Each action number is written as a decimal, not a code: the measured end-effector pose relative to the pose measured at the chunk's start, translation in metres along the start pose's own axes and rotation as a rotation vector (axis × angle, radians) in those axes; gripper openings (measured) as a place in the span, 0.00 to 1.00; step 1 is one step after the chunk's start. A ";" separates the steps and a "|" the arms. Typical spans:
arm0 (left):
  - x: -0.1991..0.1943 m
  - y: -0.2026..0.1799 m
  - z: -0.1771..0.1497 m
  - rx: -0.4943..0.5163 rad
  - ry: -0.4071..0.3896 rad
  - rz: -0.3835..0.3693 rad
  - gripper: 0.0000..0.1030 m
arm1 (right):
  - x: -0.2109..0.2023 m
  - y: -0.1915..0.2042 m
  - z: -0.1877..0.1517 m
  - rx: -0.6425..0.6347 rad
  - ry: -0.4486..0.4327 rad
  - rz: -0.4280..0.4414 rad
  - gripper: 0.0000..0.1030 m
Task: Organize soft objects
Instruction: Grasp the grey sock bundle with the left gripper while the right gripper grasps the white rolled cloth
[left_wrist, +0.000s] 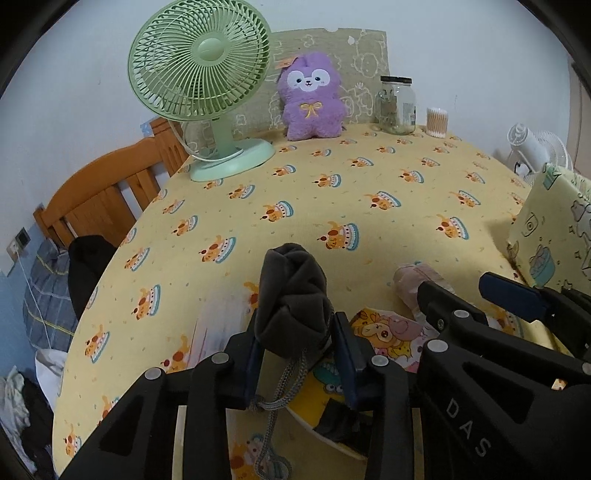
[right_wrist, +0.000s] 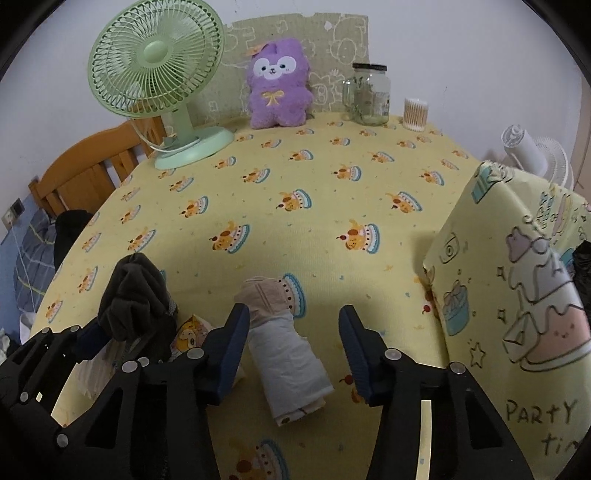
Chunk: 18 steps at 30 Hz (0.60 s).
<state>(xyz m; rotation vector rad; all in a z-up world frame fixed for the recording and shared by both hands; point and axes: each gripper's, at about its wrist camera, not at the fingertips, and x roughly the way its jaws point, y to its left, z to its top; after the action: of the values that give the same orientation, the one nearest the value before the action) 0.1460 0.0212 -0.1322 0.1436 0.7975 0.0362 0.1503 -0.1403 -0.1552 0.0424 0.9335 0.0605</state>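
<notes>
Yellow cake-print sheet (right_wrist: 295, 177) fills both views; green fan (right_wrist: 155, 66) upper left, purple plush (right_wrist: 275, 85) top centre, w/ jar (right_wrist: 369, 94) to its right. My left gripper (left_wrist: 295, 332) is clamped on a dark rolled cloth (left_wrist: 291, 295), bottom centre of left view. Right gripper (right_wrist: 291, 332) hangs partly open astride a pale rolled cloth (right_wrist: 288, 350); pads not touching. Roll's long axis runs along the fingers, so I'd judge a straight drop & close.
</notes>
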 end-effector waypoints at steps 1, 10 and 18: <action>0.001 0.000 0.001 0.003 0.005 0.004 0.35 | 0.003 -0.001 0.001 0.008 0.009 0.009 0.52; 0.005 0.002 0.001 -0.003 0.027 -0.001 0.35 | 0.017 -0.001 0.004 0.025 0.044 0.043 0.40; 0.001 0.007 -0.001 -0.028 0.017 -0.069 0.35 | 0.016 0.003 0.005 0.033 0.063 0.133 0.20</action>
<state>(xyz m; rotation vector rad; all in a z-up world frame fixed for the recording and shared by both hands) 0.1464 0.0286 -0.1325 0.0891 0.8178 -0.0170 0.1637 -0.1361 -0.1654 0.1336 0.9944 0.1708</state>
